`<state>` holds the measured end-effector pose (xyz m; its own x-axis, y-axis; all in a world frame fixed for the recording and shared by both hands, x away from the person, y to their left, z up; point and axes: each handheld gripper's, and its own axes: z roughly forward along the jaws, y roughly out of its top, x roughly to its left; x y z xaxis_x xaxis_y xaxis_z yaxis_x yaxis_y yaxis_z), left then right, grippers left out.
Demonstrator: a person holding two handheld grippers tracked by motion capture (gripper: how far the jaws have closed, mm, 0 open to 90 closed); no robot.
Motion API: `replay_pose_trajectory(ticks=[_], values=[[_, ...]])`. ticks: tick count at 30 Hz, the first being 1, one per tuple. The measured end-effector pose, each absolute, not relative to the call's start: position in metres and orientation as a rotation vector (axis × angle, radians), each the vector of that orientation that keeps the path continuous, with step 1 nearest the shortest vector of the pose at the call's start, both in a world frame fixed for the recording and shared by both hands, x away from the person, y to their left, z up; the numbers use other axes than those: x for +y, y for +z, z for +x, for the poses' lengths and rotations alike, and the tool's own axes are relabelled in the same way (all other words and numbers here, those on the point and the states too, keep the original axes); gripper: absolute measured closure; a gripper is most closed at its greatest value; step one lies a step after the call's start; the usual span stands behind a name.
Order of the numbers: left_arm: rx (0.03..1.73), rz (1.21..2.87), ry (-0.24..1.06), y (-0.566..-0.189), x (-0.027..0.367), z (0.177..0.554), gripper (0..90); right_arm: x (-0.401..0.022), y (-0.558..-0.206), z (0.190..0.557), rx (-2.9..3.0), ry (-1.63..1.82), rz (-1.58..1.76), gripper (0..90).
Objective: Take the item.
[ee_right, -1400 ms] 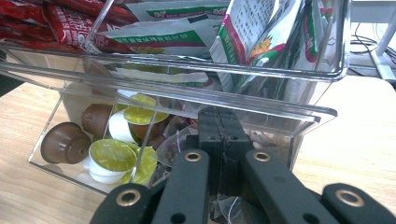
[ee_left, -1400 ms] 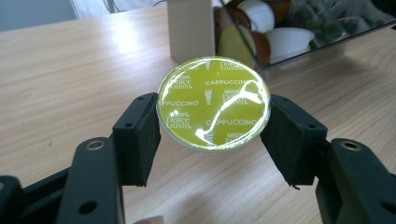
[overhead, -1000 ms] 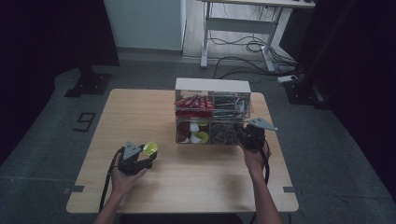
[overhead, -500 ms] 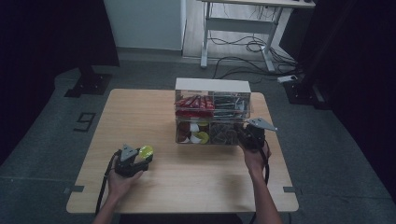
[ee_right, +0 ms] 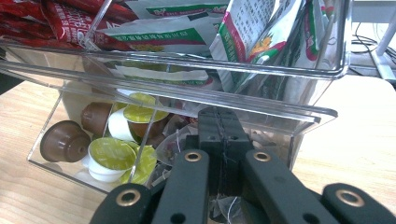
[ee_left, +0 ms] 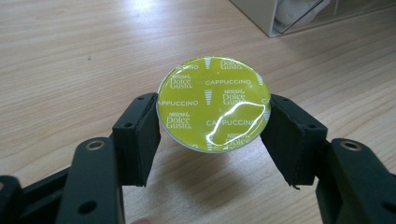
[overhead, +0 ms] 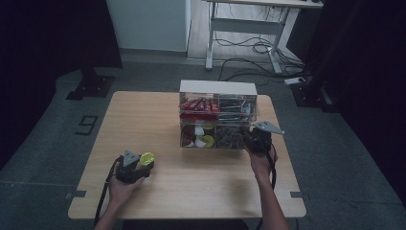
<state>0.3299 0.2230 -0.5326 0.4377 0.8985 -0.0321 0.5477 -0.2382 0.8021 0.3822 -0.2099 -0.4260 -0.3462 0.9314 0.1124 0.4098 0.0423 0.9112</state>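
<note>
Since a second ago, my left claw, clamped on the green capsule, has drawn back from the organizer, where my right claw sits closed.

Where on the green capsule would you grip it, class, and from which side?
Grip the capsule across its round foil rim, one of the fingers on each opposite edge, coming in level from the side. The left gripper does just that: the rim is its widest, firmest part, and the foil faces clear.
</note>
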Motion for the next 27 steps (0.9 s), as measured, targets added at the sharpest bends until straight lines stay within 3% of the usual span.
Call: replay_pose_trajectory(ticks=[27], values=[[1.252,1.972,0.559,-0.5415,0.2222,0.3321,36.1,-0.2097,-0.4266,0.3821,1.793,1.284,1.353,89.2]])
